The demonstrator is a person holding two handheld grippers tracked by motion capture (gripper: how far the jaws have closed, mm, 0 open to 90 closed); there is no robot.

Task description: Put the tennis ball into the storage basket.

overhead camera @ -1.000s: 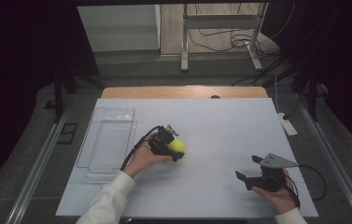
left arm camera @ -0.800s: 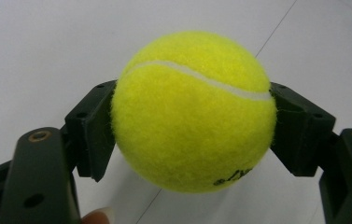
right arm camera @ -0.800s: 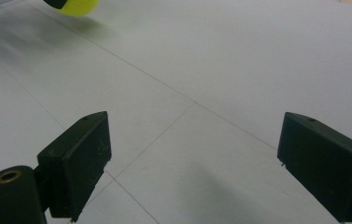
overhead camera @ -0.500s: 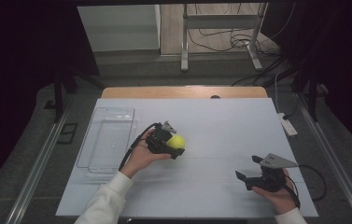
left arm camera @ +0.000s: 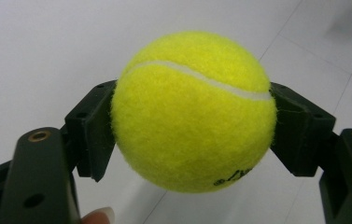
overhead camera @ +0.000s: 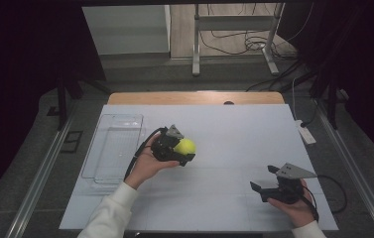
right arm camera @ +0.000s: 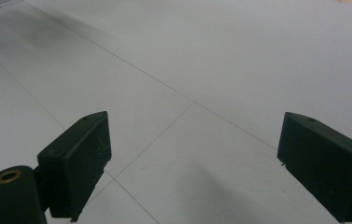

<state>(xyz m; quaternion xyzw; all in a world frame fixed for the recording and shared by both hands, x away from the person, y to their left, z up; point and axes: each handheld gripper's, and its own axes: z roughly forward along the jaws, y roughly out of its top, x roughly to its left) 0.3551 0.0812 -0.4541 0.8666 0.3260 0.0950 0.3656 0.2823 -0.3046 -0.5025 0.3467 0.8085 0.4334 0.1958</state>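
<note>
Tennis ball (left arm camera: 193,112), yellow, sits pinched between the jaws of the left gripper (overhead camera: 182,148), held over the table (overhead camera: 234,129) toward its left edge, beside a clear tray (overhead camera: 112,148). Right gripper (overhead camera: 266,181), near the front right corner, has its jaws spread wide.

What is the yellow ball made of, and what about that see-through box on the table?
The tennis ball looks like fuzzy felt: its yellow surface is hairy at the edges, with a smooth whitish seam curving across it. What is inside cannot be seen. The clear tray looks like hard transparent plastic, since the table shows through it and its rims catch the light, though glass cannot be ruled out.
</note>
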